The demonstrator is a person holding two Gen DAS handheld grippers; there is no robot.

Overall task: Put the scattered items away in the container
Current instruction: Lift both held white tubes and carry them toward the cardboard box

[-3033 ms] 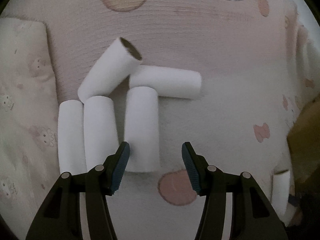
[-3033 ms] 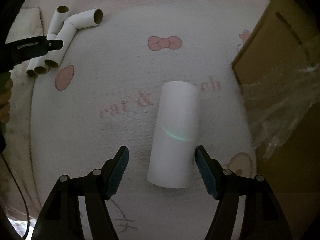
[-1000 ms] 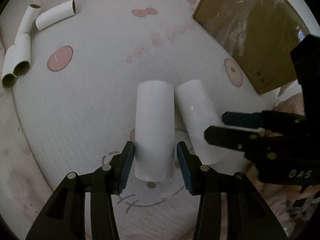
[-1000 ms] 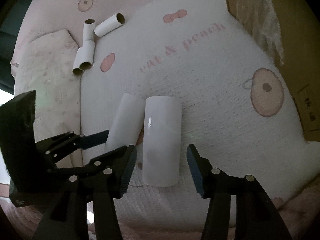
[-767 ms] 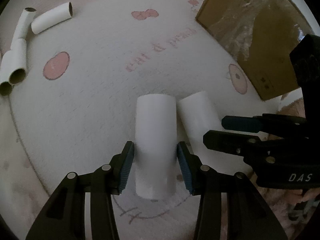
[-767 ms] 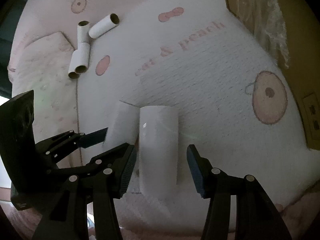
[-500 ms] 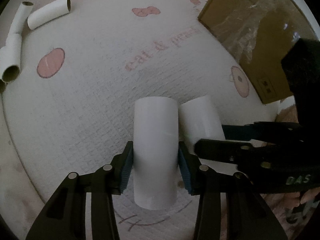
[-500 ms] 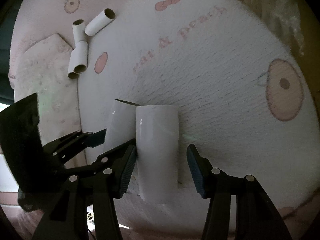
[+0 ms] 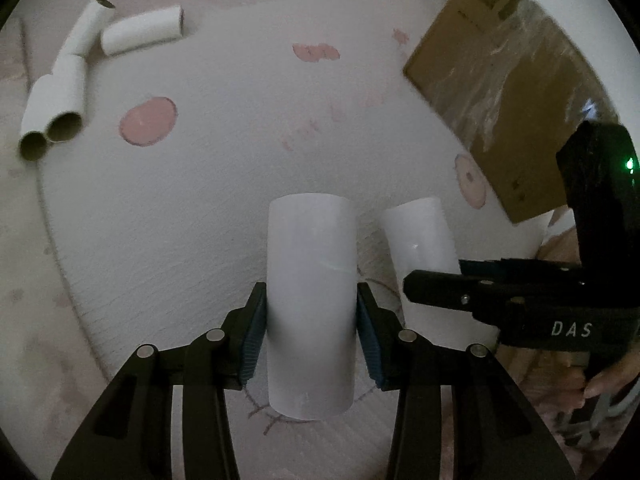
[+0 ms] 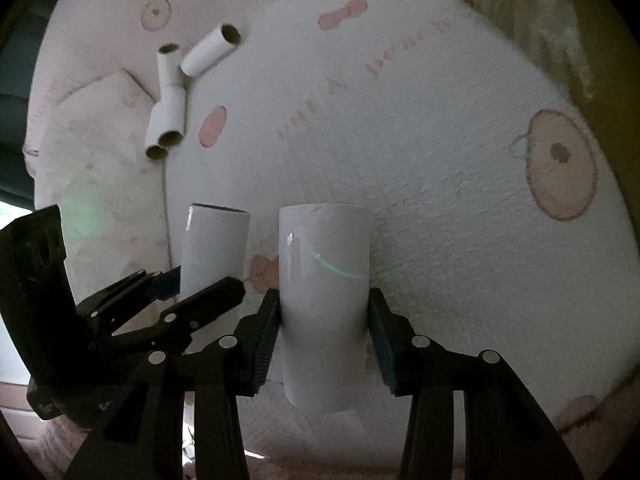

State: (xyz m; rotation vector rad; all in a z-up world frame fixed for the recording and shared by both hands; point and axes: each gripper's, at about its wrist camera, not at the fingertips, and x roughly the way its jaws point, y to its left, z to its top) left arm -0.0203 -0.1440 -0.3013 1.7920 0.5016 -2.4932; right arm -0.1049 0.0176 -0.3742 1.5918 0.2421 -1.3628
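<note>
Both clamping white tubes: left gripper gripping tube, right gripper, showing "DAS" lettering, gripping second tube.

Both grippers are side by side, pointing the same way, pretty much level with each other. The left gripper has its two blue pads pressed in on a white tube, jaws narrowed right down to its width. The right gripper is doing the same, clamped on its own tube with both pads touching. A bit of the person's right hand shows behind the right gripper's body.
</note>
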